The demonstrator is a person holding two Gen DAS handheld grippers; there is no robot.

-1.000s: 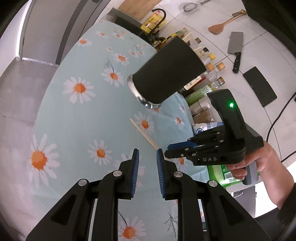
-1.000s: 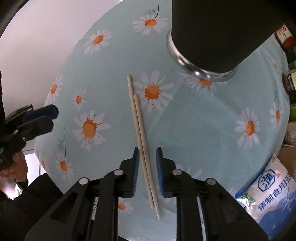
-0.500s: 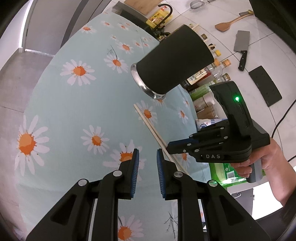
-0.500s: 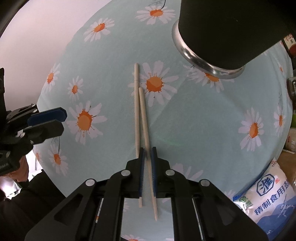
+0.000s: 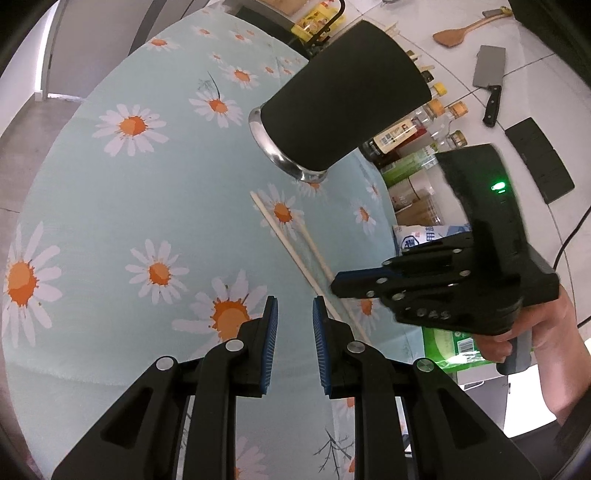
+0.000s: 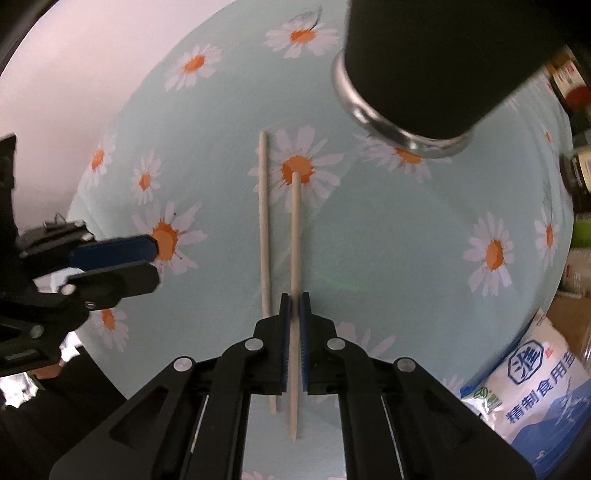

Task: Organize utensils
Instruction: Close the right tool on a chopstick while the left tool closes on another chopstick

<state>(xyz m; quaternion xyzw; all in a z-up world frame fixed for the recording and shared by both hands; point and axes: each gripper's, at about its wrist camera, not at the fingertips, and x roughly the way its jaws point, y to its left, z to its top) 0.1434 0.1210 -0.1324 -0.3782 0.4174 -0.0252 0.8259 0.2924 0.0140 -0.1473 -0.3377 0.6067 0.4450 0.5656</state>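
Two pale wooden chopsticks lie side by side on the daisy-print tablecloth (image 6: 388, 240). My right gripper (image 6: 294, 300) is shut on the right chopstick (image 6: 295, 229), and the left chopstick (image 6: 263, 221) lies free beside it. A black cylindrical utensil holder (image 6: 436, 70) with a steel base stands beyond them. In the left wrist view the holder (image 5: 343, 99) stands at the back, the chopsticks (image 5: 288, 243) lie below it, and the right gripper (image 5: 340, 286) reaches them from the right. My left gripper (image 5: 294, 308) is open and empty, hovering over the cloth.
Sauce bottles (image 5: 424, 125), a white salt bag (image 6: 535, 380) and a green package (image 5: 450, 343) stand past the table's right edge. A cleaver (image 5: 489, 81) and a wooden spatula (image 5: 461, 33) hang on the tiled wall.
My right gripper has closed from open onto the right chopstick, which has shifted apart from the other. The left gripper has drifted closer over the cloth, staying open.
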